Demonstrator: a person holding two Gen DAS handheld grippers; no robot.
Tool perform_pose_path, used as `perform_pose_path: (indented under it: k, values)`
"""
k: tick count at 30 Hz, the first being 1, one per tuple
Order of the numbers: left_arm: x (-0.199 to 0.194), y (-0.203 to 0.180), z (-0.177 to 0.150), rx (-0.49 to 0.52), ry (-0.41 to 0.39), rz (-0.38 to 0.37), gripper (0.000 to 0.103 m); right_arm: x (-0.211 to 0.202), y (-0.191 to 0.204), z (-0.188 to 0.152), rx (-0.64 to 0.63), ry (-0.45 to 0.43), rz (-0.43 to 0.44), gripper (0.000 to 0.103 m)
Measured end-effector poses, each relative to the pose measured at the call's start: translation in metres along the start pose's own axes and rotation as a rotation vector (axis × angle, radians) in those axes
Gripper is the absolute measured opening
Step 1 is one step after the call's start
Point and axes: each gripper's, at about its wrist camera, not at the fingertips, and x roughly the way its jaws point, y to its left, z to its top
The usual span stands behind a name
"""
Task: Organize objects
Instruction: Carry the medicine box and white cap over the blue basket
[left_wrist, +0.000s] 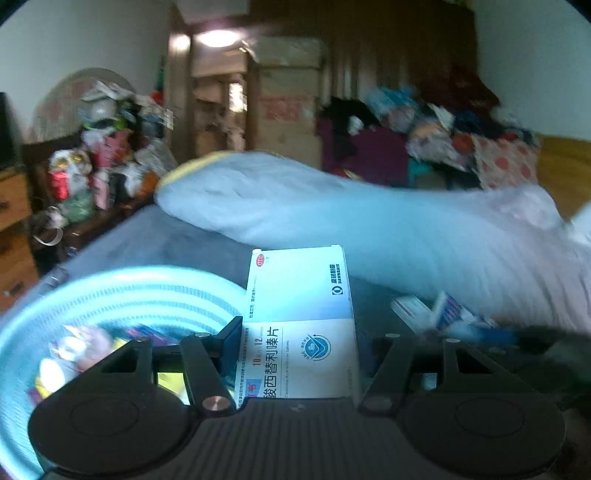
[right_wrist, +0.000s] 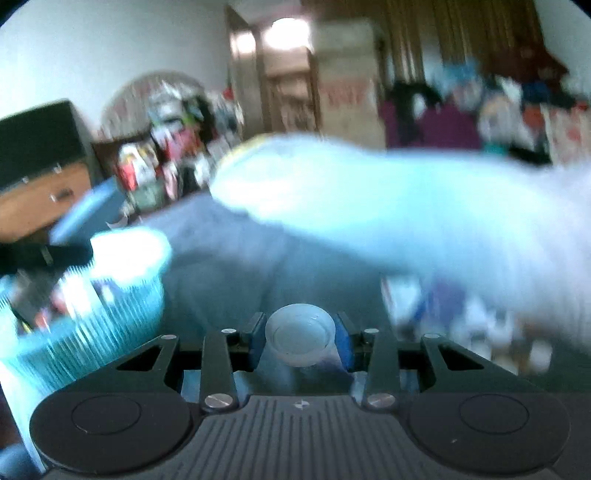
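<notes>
My left gripper (left_wrist: 297, 339) is shut on a white and pale blue medicine box (left_wrist: 301, 321) with printed characters, held upright between its pads above the bed. A light blue slatted basket (left_wrist: 122, 291) with several small packets inside sits low at the left of the left wrist view. My right gripper (right_wrist: 300, 341) is shut on a small translucent white cap or bottle top (right_wrist: 300, 338), squeezed between its blue pads (right_wrist: 343, 349). The same basket (right_wrist: 92, 332) shows at the left of the blurred right wrist view.
A pale blue pillow (left_wrist: 351, 218) lies across the grey bed sheet (left_wrist: 192, 240) behind both grippers. Several loose medicine packets (left_wrist: 443, 314) lie under the pillow's right end. A cluttered wooden dresser (left_wrist: 92, 166) stands at left, piled clothes (left_wrist: 424, 133) at right.
</notes>
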Motion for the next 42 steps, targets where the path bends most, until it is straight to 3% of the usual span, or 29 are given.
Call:
perform_pose_path:
  k: [6, 11, 16, 21, 27, 42]
  values:
    - [-0.029, 0.073, 0.036, -0.092, -0.063, 0.159, 0.063, -0.031, 0.051, 0.073, -0.074, -0.147, 0.094, 0.040]
    - [-0.047, 0.138, 0.063, -0.176, -0.082, 0.278, 0.063, -0.021, 0.099, 0.119, -0.081, -0.160, 0.203, 0.040]
    - [-0.062, 0.185, 0.078, -0.227, -0.063, 0.328, 0.063, -0.006, 0.160, 0.150, -0.150, -0.124, 0.297, 0.040]
    - [-0.060, 0.218, 0.078, -0.276, -0.015, 0.335, 0.063, 0.007, 0.211, 0.154, -0.181, -0.071, 0.349, 0.040]
    - [-0.055, 0.238, 0.063, -0.312, 0.032, 0.327, 0.063, 0.023, 0.238, 0.148, -0.175, -0.004, 0.351, 0.040]
    - [-0.035, 0.252, 0.052, -0.316, 0.047, 0.310, 0.063, 0.036, 0.253, 0.141, -0.178, 0.016, 0.330, 0.040]
